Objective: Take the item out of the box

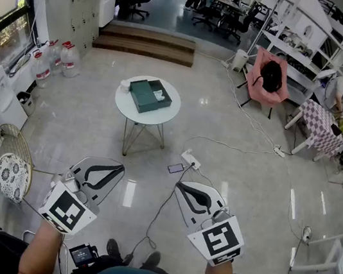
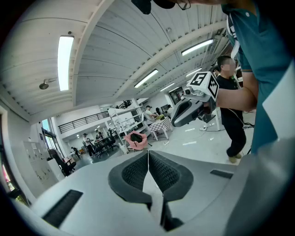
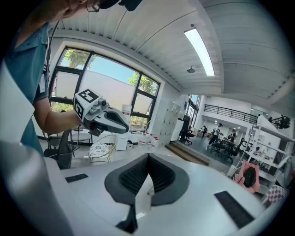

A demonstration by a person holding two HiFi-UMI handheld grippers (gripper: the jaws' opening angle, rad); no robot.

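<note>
On the middle of a round table (image 1: 127, 111), well ahead of the person, sits the green box (image 1: 144, 96); its contents are unclear. The left gripper (image 1: 116, 169) and right gripper (image 1: 180, 187) hang shut and empty. The approach looks pending: next comes closing in and parting the jaws.

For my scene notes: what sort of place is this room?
Probably an open-plan office or lab: black wheeled office chairs at the back, a tall white metal shelving rack on the right, white cables across the glossy grey floor.
</note>
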